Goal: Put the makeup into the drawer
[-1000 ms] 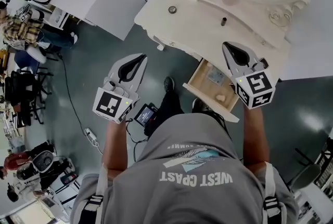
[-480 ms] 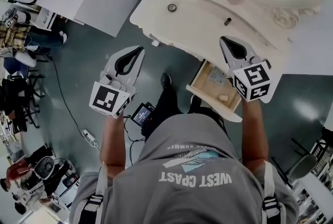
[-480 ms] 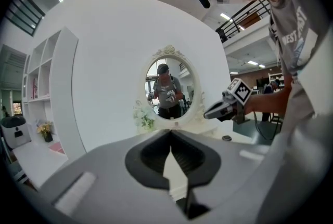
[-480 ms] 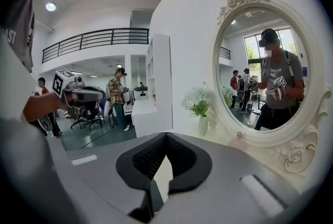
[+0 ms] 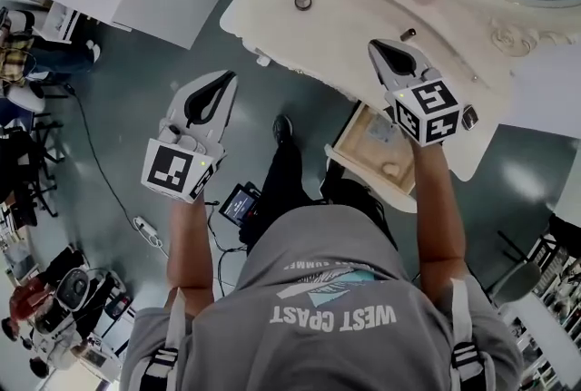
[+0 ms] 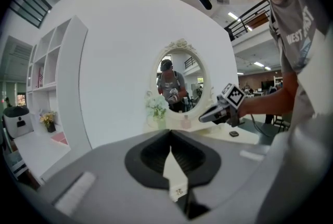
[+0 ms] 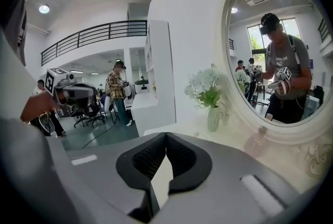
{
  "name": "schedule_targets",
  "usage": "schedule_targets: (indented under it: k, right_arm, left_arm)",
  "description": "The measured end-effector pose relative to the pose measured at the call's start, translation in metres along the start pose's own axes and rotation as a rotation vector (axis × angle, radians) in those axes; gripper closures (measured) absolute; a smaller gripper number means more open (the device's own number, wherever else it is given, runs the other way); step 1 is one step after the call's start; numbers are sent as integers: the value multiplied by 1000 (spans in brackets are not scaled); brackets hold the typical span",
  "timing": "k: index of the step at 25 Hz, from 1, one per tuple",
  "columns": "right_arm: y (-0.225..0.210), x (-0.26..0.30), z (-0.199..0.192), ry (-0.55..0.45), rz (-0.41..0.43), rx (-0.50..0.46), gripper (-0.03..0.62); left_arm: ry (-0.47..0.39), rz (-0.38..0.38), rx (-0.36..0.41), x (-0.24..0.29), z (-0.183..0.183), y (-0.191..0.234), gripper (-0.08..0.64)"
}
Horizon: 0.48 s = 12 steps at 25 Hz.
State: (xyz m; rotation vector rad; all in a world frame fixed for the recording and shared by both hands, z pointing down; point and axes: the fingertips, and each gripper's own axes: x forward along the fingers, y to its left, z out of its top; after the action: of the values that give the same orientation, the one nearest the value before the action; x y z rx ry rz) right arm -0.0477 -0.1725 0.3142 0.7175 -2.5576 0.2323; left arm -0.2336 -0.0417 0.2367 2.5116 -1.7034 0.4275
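Both sets of jaws are pinched fully shut, nothing gripped in either. The left hand-held gripper is held out over the floor at centre left, well apart from the bench. The right hand-held gripper is held over the bench's front edge, just above the pulled-open drawer. Makeup is found on the bench: a round piece at upper middle and a small dark tube near the right tip. A small pale item is seen inside the drawer.
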Motion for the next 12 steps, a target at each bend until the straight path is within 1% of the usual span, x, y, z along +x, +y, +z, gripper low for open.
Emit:
schedule_targets:
  k: [12]
  right_arm:
    - [-14, 116, -23, 96, 47, 0, 566]
  left_arm:
    - [41, 19, -75, 17, -56, 50, 558]
